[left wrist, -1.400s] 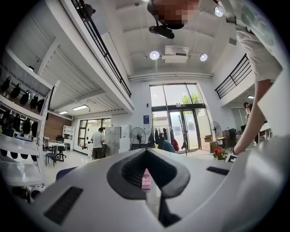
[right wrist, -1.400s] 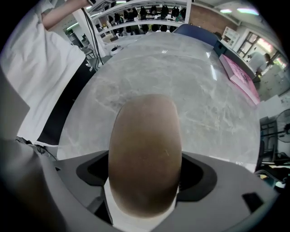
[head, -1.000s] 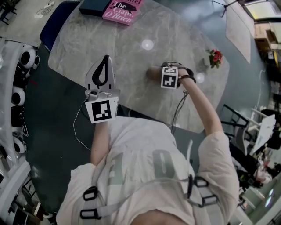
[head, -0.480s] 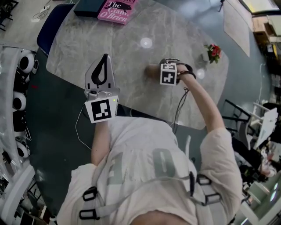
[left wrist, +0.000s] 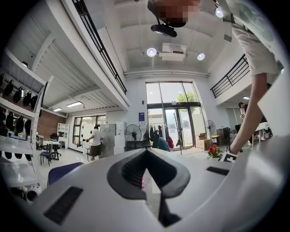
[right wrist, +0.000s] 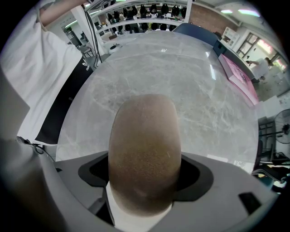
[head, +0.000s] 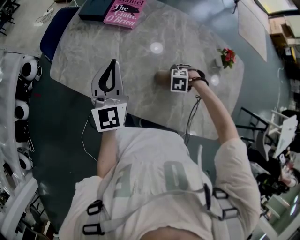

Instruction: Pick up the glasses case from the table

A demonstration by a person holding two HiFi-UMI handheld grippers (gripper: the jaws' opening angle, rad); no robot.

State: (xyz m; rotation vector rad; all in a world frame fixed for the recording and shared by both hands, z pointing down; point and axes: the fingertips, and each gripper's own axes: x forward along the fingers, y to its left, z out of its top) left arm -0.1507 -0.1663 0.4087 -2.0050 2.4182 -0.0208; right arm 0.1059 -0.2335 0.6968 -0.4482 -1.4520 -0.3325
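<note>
Grey plastic jaws of the right claw (head: pixel 179 78) point straight down and stand wide, one on each side of the brown glasses case (right wrist: pixel 145 149). In the right gripper view the case fills the whole space between them. Its pebbled sides lie against the dark pads with no gap showing, so the claw is clenched on the case. The case lies flat on the surface (head: pixel 140 35), a pale marbled grey top with rounded corners. From the head view one end of the case pokes out to the left of the claw's marker cube. A dark cable (head: pixel 190 117) trails from that claw back over the near edge toward the person.

The left claw (head: pixel 108 79) is held level above the near left edge of the surface, well apart from the case. Its jaws are pressed together with nothing between them.

Farther out, a pink book (head: pixel 123 10) lies at the far edge, just beside a dark flat box (head: pixel 96 8). A small pot of red flowers (head: pixel 228 56) stands near the right rim. A blue chair (head: pixel 54 28) is drawn up at the far left corner.
</note>
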